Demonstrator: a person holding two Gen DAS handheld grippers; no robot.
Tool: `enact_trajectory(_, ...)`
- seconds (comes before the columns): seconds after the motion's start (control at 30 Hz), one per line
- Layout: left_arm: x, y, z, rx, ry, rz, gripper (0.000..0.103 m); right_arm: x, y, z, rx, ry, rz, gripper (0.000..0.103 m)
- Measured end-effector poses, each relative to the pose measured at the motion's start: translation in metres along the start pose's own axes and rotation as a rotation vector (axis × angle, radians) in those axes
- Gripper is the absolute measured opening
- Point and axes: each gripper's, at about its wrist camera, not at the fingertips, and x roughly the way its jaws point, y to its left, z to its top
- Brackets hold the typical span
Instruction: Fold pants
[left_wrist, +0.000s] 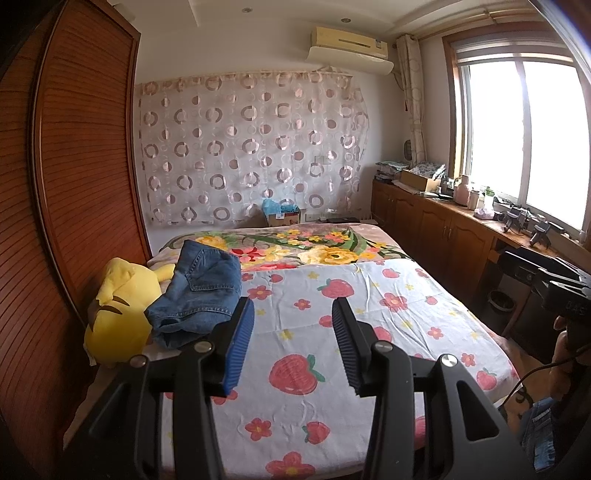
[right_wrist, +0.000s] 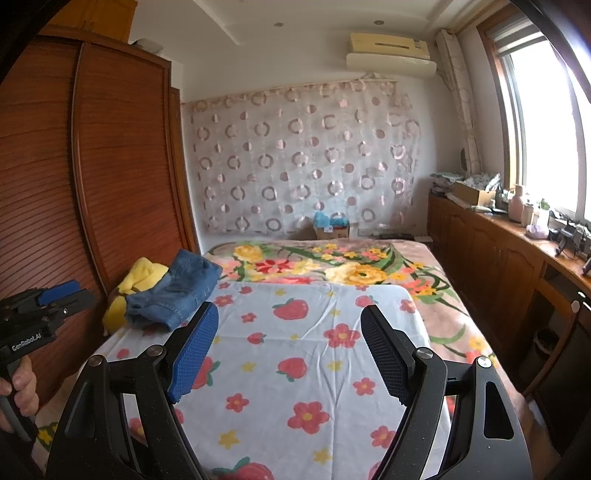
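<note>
Both grippers are being held above the sheet (right_wrist: 314, 332), nothing being touched. The left gripper (left_wrist: 293, 343) is being kept released, jaws wide apart; the right gripper (right_wrist: 288, 350) likewise, nothing between the pads. The jeans (left_wrist: 195, 295) are being left bunched at the bed's left edge, resting against a yellow plush (left_wrist: 118, 314), possibly partly over it. A floral blanket (right_wrist: 332, 266) is lying beyond the sheet.

Home bedroom, bed (left_wrist: 369, 295) with strawberry-print sheet, wooden wardrobe (left_wrist: 74, 166), wall air conditioner (left_wrist: 351, 46), curtained window (left_wrist: 517, 140)
</note>
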Motion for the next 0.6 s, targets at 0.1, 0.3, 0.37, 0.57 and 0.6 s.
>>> enact_trajectory(0.1, -0.001, -0.0004, -0.0004, -0.002, -0.001, 0.0, 0.044, -0.0001, 0.0, 0.0002, 0.001, 0.001, 0.001, 0.081)
enact_trajectory(0.3, -0.001, 0.0006, -0.0005, -0.002, -0.001, 0.0, 0.044, -0.0001, -0.0005, -0.0009, 0.003, -0.001, -0.001, 0.081)
enact_trajectory(0.37, -0.001, 0.0007, -0.0006, -0.003, -0.001, -0.001, 0.044, -0.0001, -0.0005, -0.0013, 0.002, -0.001, 0.001, 0.081)
enact_trajectory(0.57, -0.0017, 0.0003, -0.001, -0.003, -0.001, -0.001, 0.044, -0.0001, -0.0008, -0.001, 0.003, -0.001, 0.0, 0.081)
enact_trajectory(0.6, -0.0011, 0.0014, -0.0006, -0.003, -0.001, -0.001, 0.044, -0.0004, -0.0009, -0.0008, 0.002, -0.001, 0.001, 0.081)
